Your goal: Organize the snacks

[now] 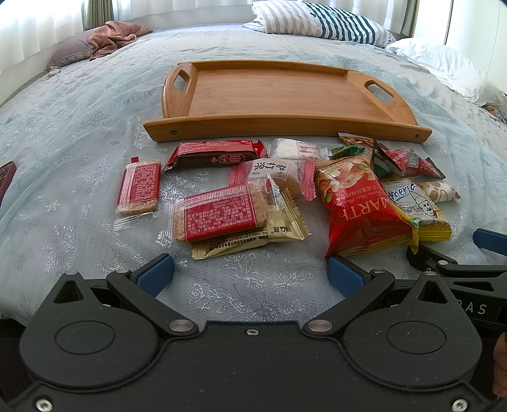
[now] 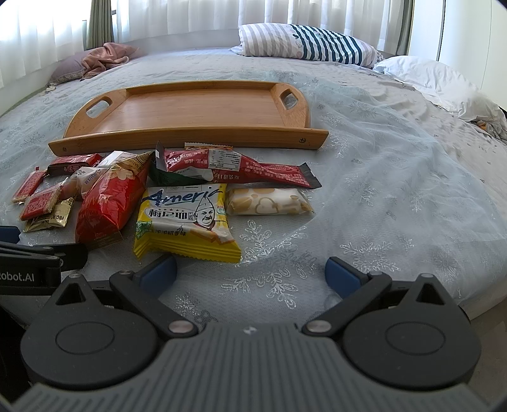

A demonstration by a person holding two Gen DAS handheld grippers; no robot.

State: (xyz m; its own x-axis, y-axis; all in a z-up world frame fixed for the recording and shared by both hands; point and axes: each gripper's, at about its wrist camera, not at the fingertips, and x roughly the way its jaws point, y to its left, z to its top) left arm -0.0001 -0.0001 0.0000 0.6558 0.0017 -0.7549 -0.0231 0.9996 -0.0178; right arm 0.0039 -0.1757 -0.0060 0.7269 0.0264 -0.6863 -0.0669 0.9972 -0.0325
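Gripping the light, crinkly yellow wafer packet [image 2: 185, 218] by its crimped edge looks safest; spread right gripper [image 2: 250, 274] waits at six o'clock, left gripper [image 1: 250, 274] likewise spread.

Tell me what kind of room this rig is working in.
Most likely a bedroom: the snacks and wooden tray lie on a bed's patterned bedspread, with a striped pillow behind and curtains at the window.

Matte black gripper [image 1: 250, 272] bodies, blue pads [image 1: 157, 272], silver screws [image 1: 181, 325].
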